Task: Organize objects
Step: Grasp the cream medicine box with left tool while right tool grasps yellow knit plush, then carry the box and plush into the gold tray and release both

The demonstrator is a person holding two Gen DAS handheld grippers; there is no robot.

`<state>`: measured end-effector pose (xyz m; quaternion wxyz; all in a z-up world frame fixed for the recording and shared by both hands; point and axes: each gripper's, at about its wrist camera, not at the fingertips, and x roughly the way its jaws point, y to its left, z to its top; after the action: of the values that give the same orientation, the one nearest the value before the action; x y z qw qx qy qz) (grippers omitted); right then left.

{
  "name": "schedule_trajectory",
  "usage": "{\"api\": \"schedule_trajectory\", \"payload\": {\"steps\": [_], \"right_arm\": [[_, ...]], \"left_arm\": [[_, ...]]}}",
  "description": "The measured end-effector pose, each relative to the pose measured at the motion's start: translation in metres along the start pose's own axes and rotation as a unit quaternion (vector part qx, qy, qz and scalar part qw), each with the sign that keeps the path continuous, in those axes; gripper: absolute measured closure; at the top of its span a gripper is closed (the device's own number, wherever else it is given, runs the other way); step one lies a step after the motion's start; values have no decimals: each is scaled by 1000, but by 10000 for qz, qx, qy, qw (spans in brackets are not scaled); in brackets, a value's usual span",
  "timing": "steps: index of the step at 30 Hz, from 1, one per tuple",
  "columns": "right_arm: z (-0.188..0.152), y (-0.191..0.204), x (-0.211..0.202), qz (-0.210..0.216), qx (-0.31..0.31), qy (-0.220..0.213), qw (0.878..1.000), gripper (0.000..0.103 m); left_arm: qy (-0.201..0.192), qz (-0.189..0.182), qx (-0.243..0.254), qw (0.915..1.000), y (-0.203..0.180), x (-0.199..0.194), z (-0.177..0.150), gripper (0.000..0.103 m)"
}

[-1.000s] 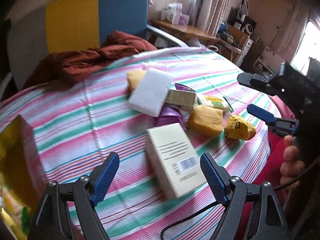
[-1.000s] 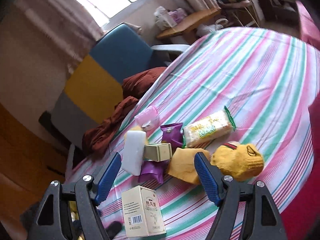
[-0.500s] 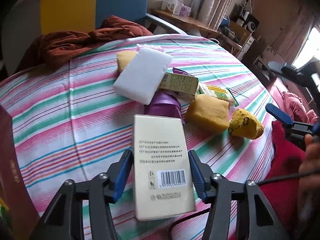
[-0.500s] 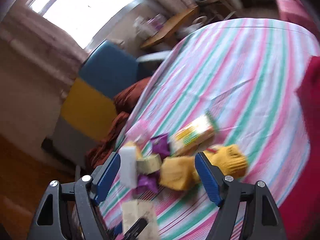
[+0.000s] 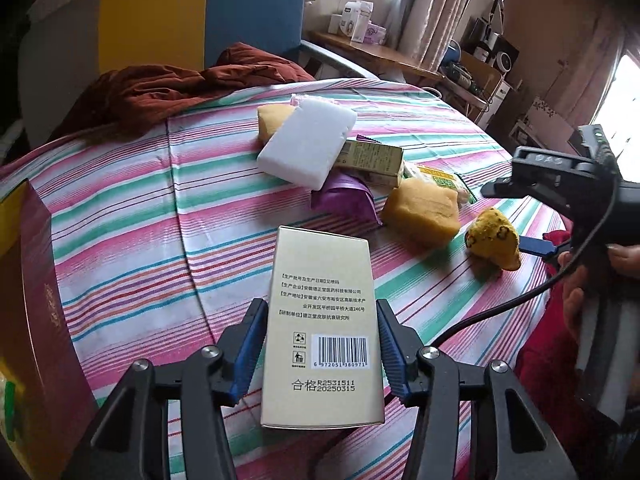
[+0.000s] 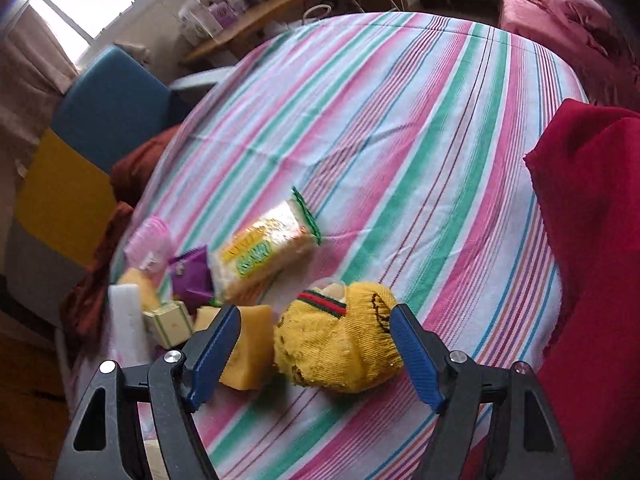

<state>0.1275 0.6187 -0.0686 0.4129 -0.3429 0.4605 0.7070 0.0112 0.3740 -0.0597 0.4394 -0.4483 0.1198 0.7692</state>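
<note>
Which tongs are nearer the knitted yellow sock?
Right. The right tongs stand open with the knitted yellow sock between their blue pads, not yet pressed. The left tongs are off to its side, shut on the tall cream carton.

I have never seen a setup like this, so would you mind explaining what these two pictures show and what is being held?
No robot here: a person holds a two-finger clamp tool in each hand, each with a camera looking along its fingers. One picture is from the left gripper, whose jaws are closed on a cream box with a barcode. The other is from the right gripper, its jaws open around a yellow sock, not gripping it. The striped tablecloth also carries a white foam block, yellow sponges, purple packets and a snack pack.
</note>
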Motion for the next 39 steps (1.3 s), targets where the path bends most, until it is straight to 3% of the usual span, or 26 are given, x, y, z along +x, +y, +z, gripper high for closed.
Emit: {"api": "schedule_trajectory", "payload": {"steps": [5,9,11,16,20,22,27,30,35,39], "right_arm": [[-2,6,14,-537,-304,188,9979,26],[-6,14,20,-819,-564,209,9948,51],[-7,16,17,-863,-634,120,9942,57],[-8,11,-6,-87,-484,-326,9983,59],[-17,23,-33,545,-861,-813,9915,59],[-20,39,-43,939,-1173,-932,9842,59],[-57,79,-66,1809,-2087,-689,9586,59],[-97,124,-78,2306,-2818,-407,9304,59],[-159,184,-86,2760,-3601,226,8909,59],[-202,232,-78,2893,-3999,612,8675,57]], "left_arm": [[3,-42,-26,10000,0,-5,-6,50],[-39,-98,-26,9999,0,-13,-11,50],[-136,-139,-36,9998,1,-21,-13,50],[-402,-271,-82,9988,4,-53,-16,50],[-753,-235,-198,9967,18,-93,-19,50],[-933,-174,-296,9950,33,-116,-21,50],[-1349,297,-827,9870,88,-166,-32,50],[-1431,584,-1179,9809,125,-185,-44,50],[-1432,1162,-1608,9696,176,-205,-73,50],[-1345,1604,-2007,9570,212,-213,-101,49]]}}
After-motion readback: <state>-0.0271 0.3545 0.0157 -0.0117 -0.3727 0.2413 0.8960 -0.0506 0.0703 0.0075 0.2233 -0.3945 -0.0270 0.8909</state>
